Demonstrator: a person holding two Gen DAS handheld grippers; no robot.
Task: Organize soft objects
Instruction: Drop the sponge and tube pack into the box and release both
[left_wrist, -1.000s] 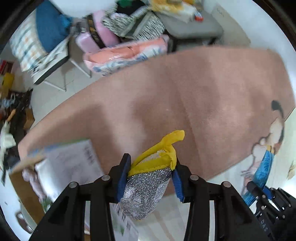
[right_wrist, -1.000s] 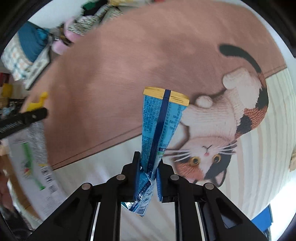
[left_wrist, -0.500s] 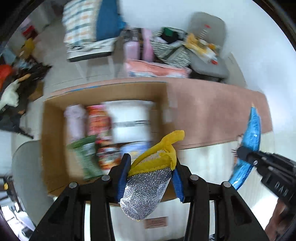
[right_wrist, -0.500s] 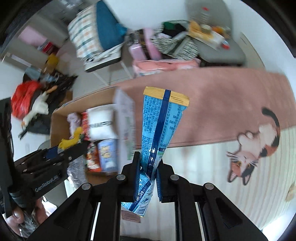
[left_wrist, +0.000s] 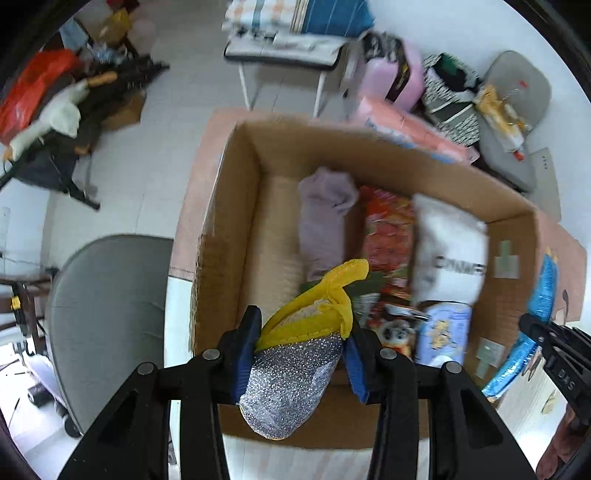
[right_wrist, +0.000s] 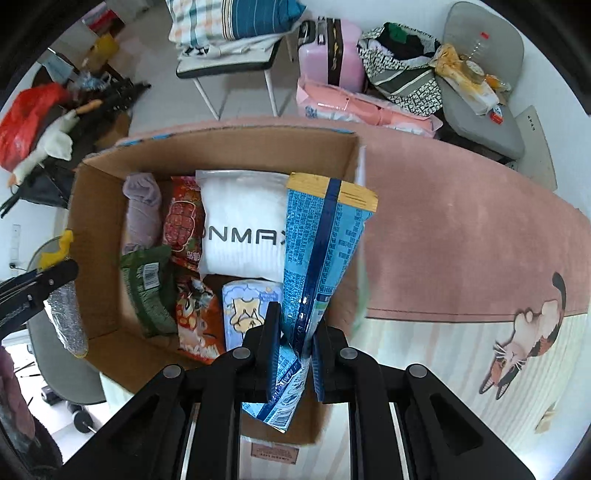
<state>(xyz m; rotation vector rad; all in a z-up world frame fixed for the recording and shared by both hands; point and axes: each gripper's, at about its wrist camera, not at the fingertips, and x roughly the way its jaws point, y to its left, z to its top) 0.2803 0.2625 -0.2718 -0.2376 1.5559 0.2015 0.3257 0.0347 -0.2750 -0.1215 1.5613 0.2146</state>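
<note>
My left gripper (left_wrist: 301, 356) is shut on a silver glitter and yellow scrub sponge (left_wrist: 295, 365), held above the near left part of an open cardboard box (left_wrist: 229, 206). My right gripper (right_wrist: 295, 352) is shut on a blue snack packet (right_wrist: 321, 251), held above the box's (right_wrist: 92, 229) near right side. The box holds a white packet (right_wrist: 242, 236), a lilac cloth roll (right_wrist: 140, 214), red snack bags (right_wrist: 183, 221), a green bag (right_wrist: 147, 291) and a light blue tissue pack (right_wrist: 247, 310). The other gripper shows at each view's edge.
The box stands on a pink cat-print rug (right_wrist: 461, 240). A grey chair seat (left_wrist: 107, 317) is left of the box. Behind are a chair with folded blankets (right_wrist: 236, 33), a pink suitcase (right_wrist: 328, 55), a pink package (right_wrist: 362, 110) and a cluttered grey chair (right_wrist: 480, 92).
Both grippers swung left from over the rug to above the open box, each still holding its item. The box contents have come into full view.
</note>
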